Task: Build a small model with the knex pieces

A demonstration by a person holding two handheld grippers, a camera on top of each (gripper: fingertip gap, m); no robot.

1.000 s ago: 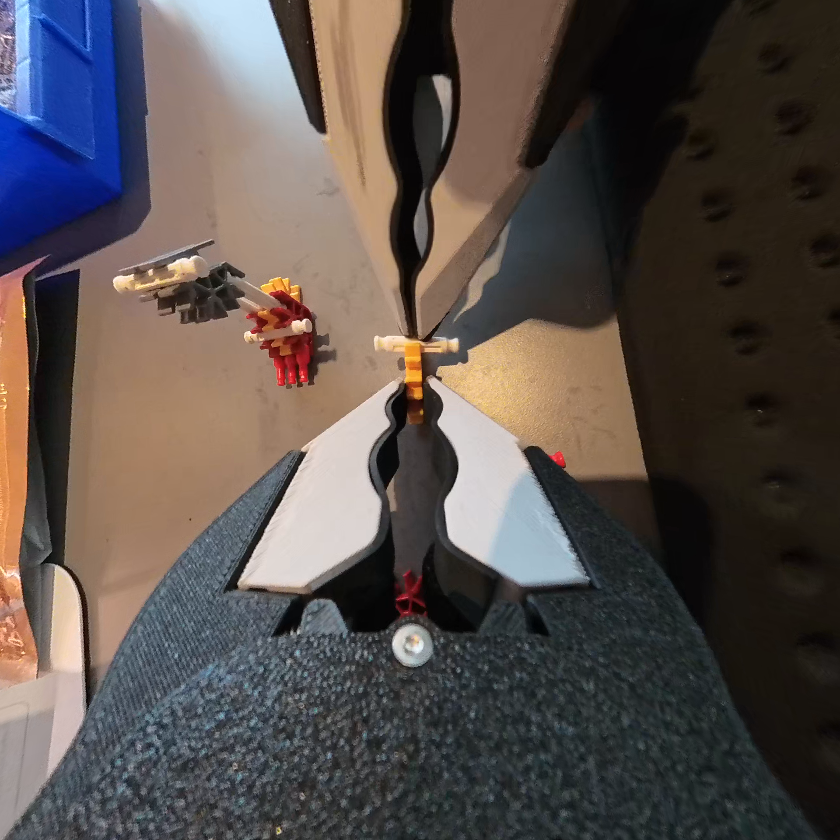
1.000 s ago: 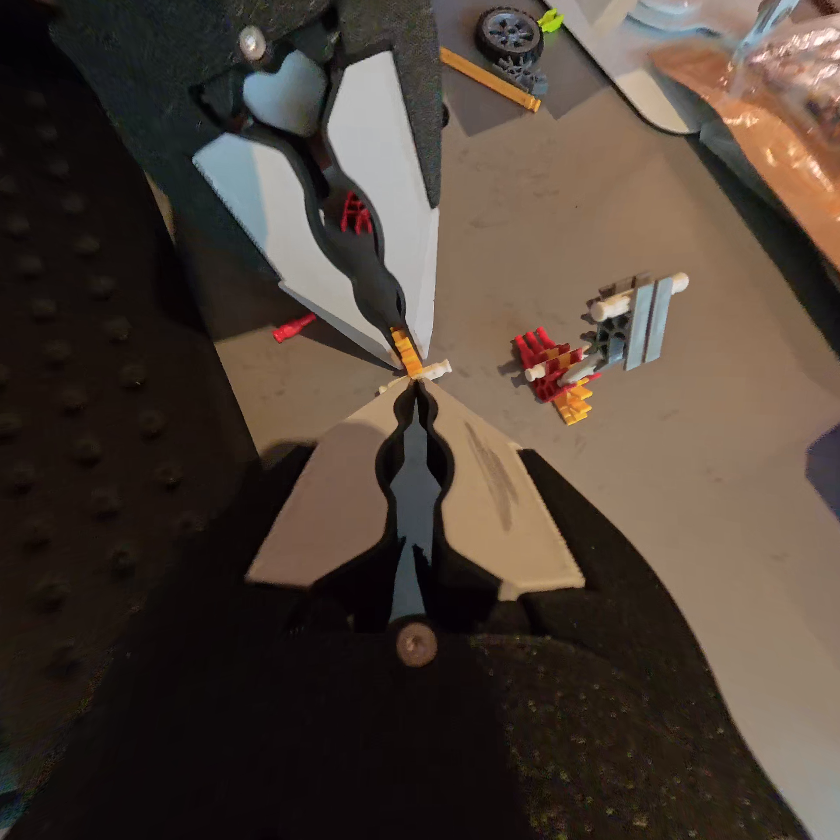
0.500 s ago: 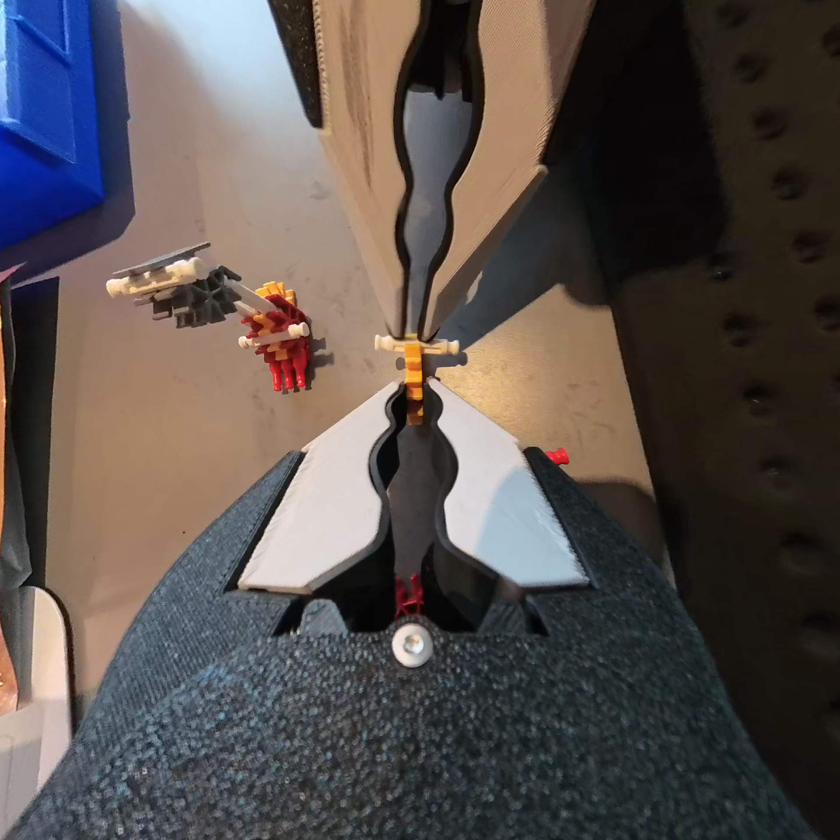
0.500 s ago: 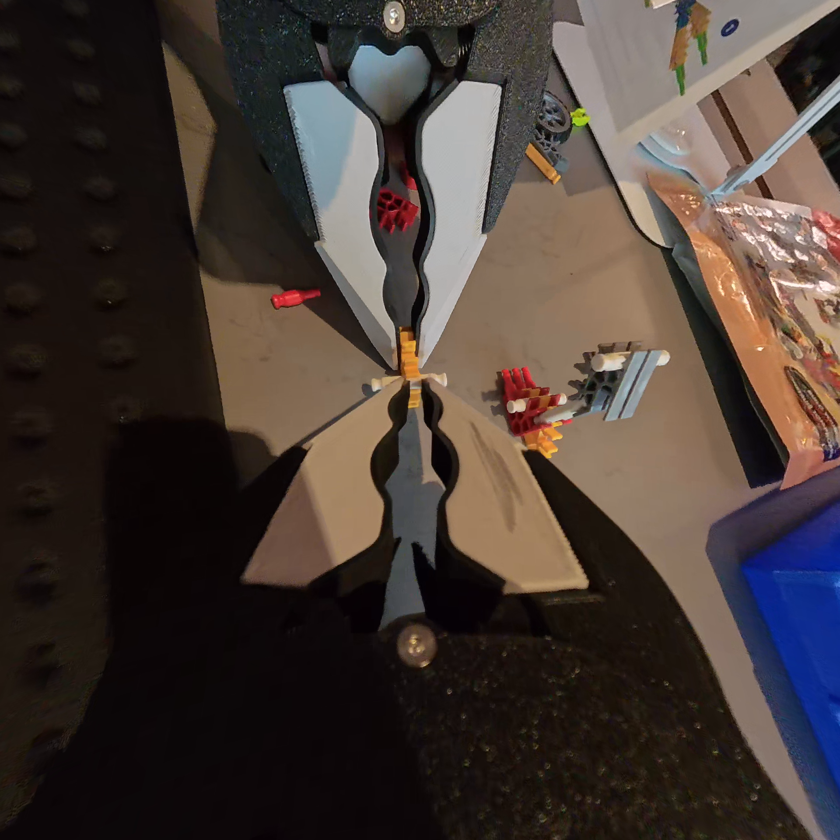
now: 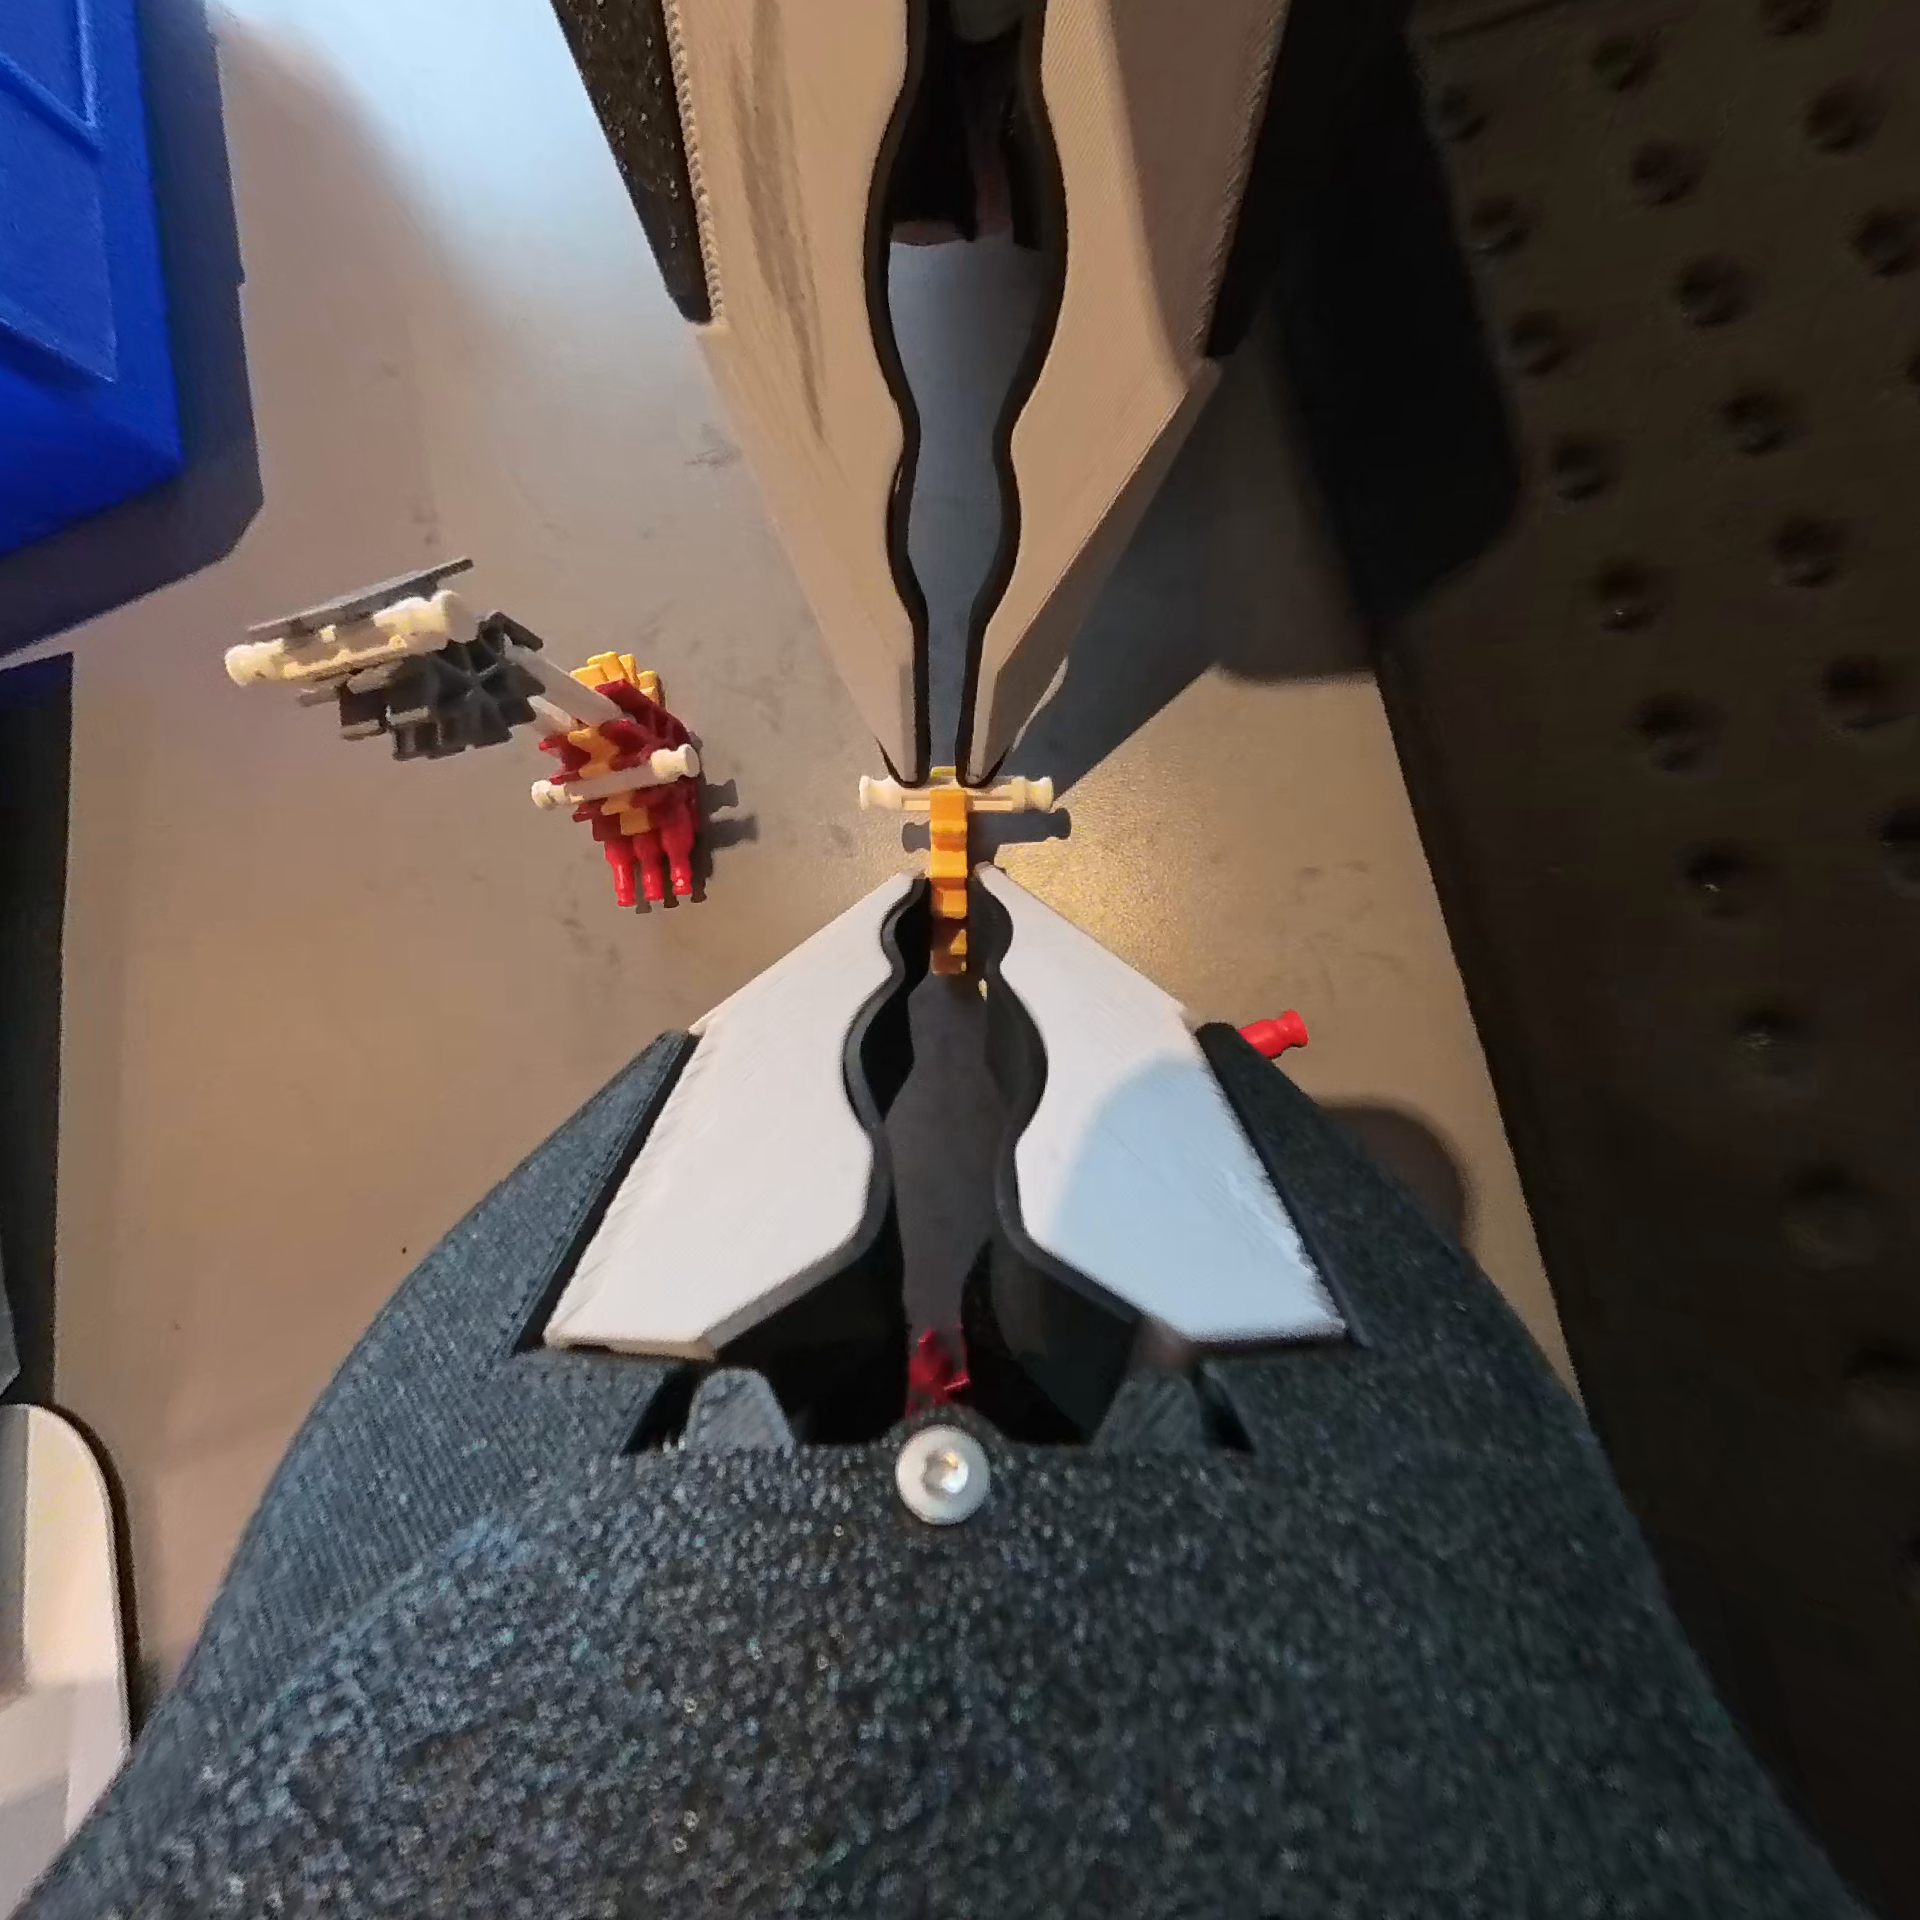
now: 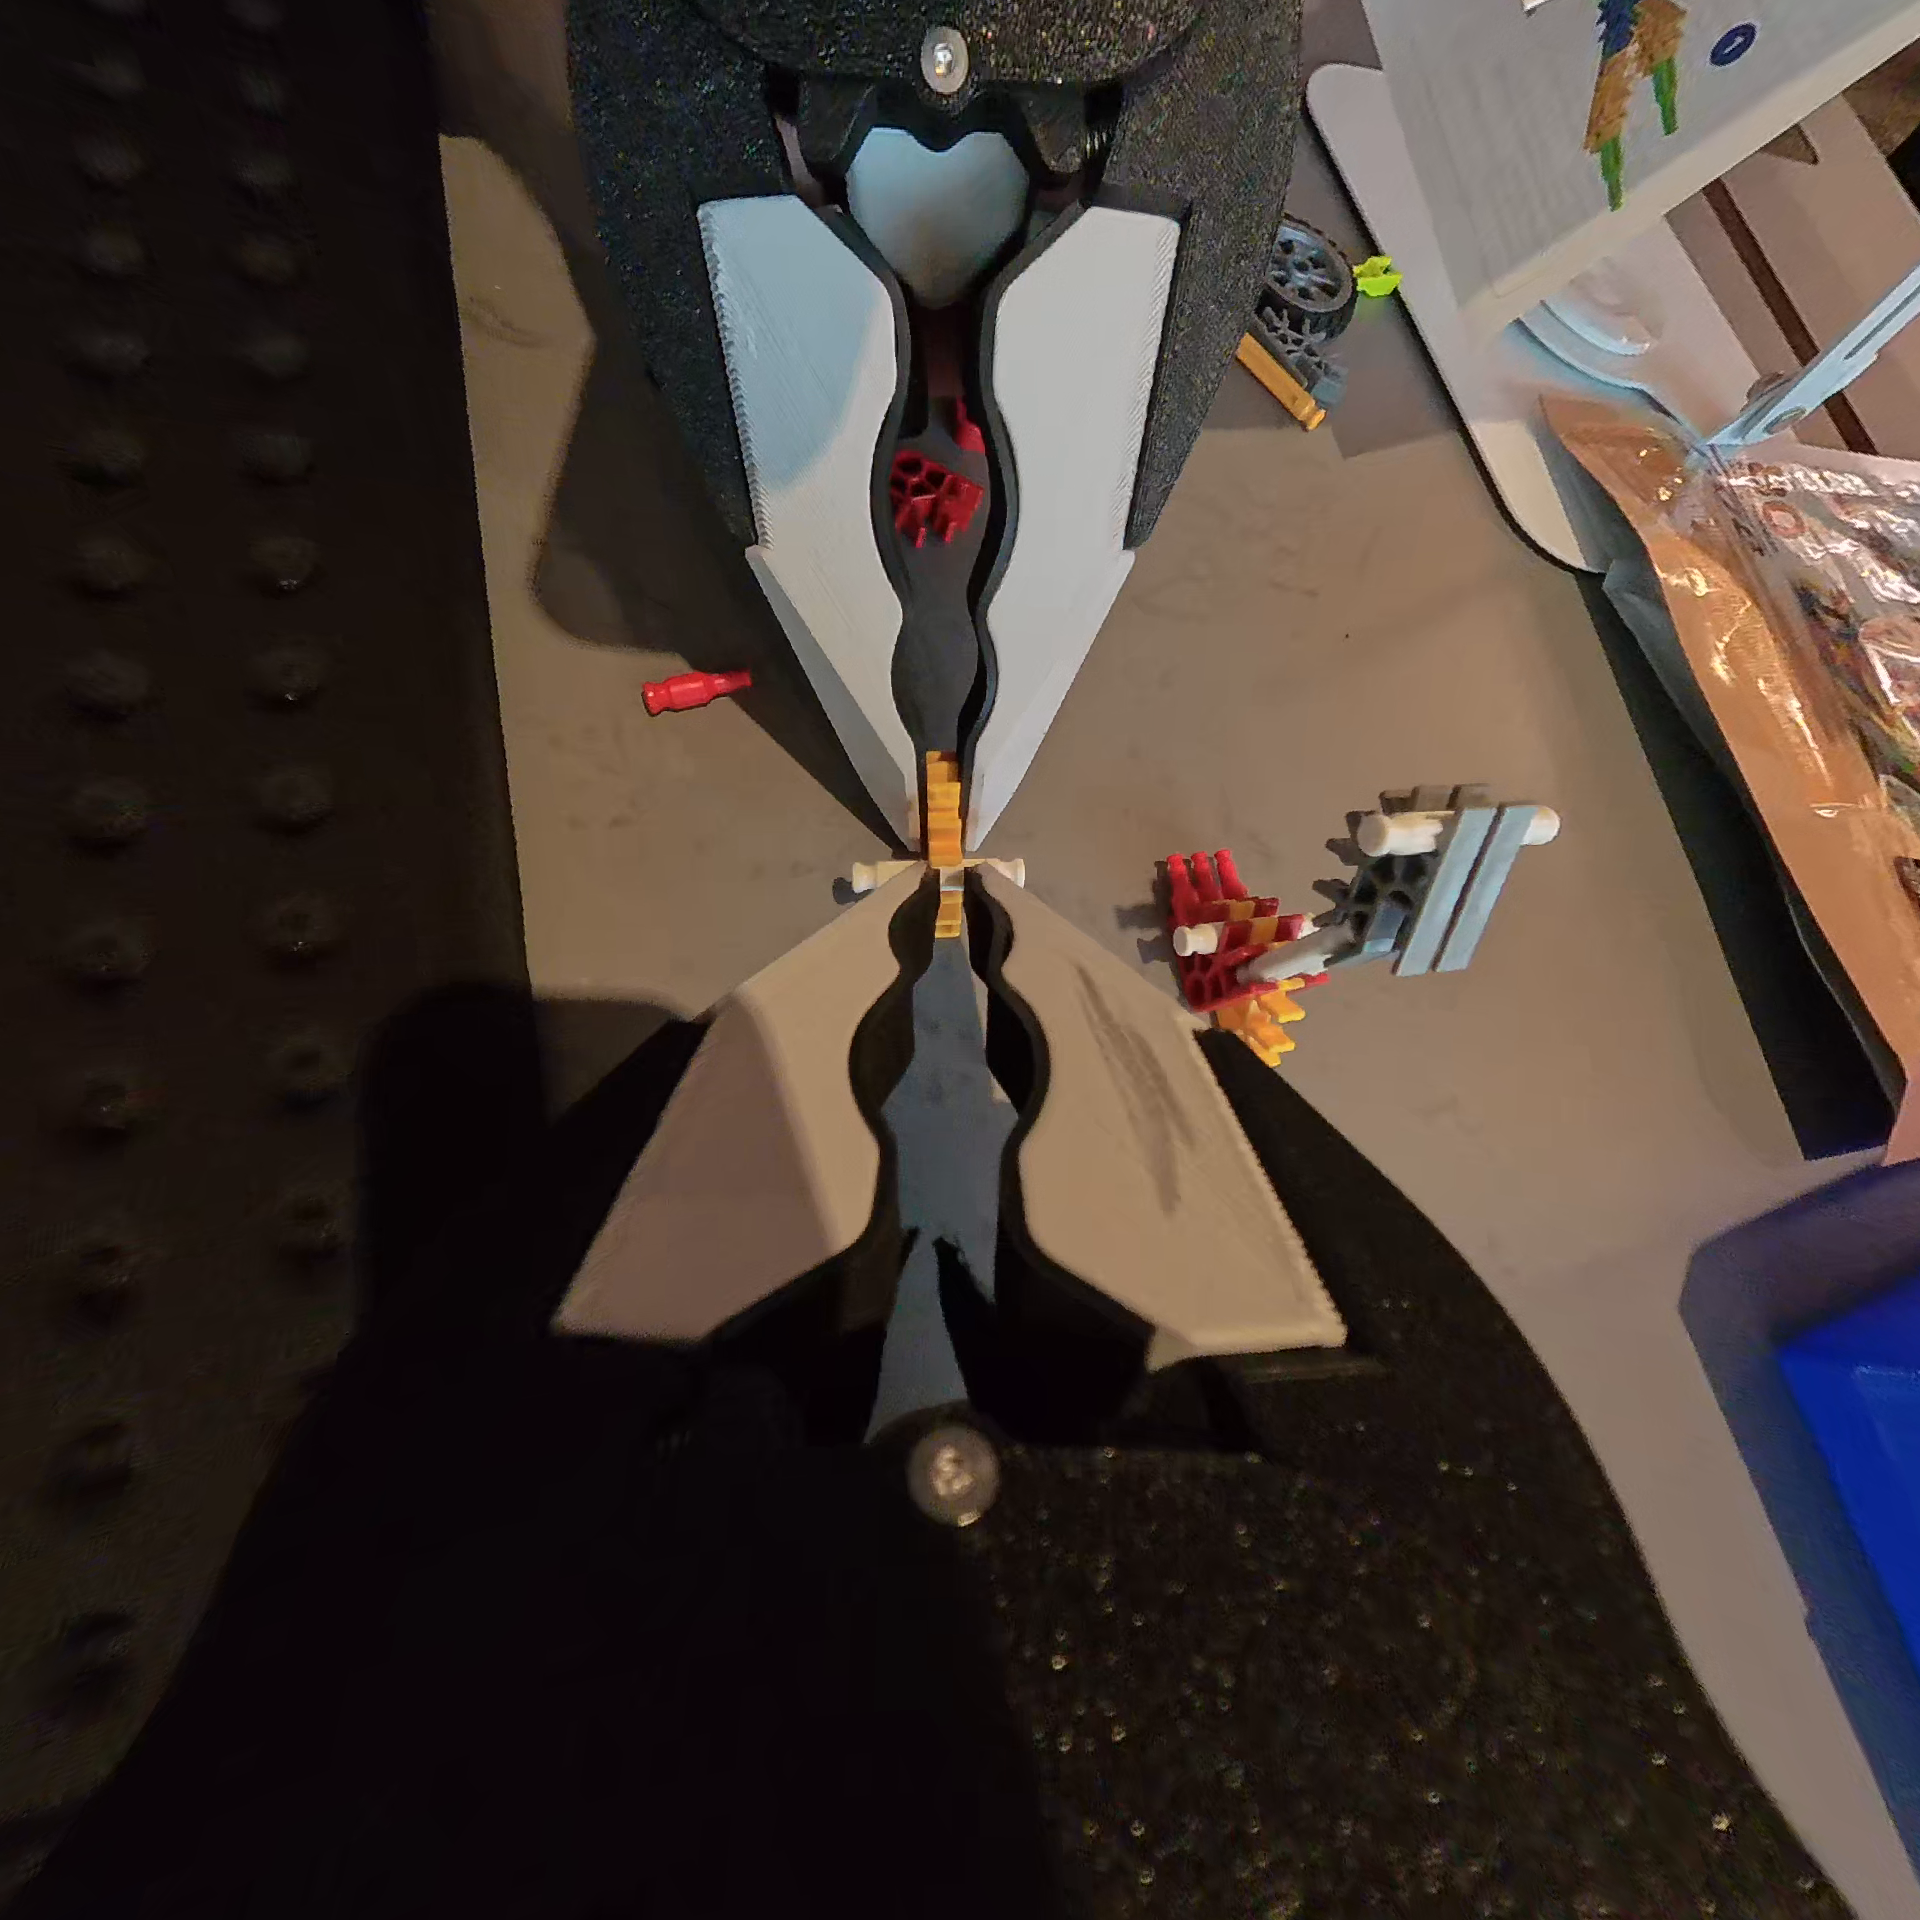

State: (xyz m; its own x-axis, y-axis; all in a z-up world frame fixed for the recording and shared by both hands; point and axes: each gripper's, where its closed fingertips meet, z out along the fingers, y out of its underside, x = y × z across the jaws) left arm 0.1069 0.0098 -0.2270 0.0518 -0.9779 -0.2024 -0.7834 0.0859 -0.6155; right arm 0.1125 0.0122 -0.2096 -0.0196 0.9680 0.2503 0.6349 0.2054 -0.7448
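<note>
Two grippers meet tip to tip over a grey tabletop (image 5: 343,1039), a dark studded mat (image 5: 1714,727) running along its right edge in the left wrist view.

Largest first: a blue bin (image 5: 83,291) sits far left on the table, with a crinkly orange-clear bag (image 6: 1787,665) and white sheets at far right in the right wrist view.

Left gripper (image 5: 948,904): closed on the near end of an orange toothed connector (image 5: 948,862), holding it out lengthwise so the far end stays exposed. Right gripper (image 6: 948,904): closed at the far end of that connector, right where a white rod (image 5: 954,795) crosses it. Whether its tips clamp the rod or the connector, I cannot tell. The opposed grips look like a way to brace one piece while the other seats, as a judgement.

A small assembly (image 5: 499,717) of grey plates, white rods and red and yellow connectors lies left of the tips, well apart, untouched. A black wheel (image 6: 1309,275) lies beyond the left gripper in the right wrist view.

Smallest: a loose red peg (image 5: 1273,1034) lies on the table just beside the left gripper's body, and a dark red connector (image 6: 930,494) shows through its finger gap.
</note>
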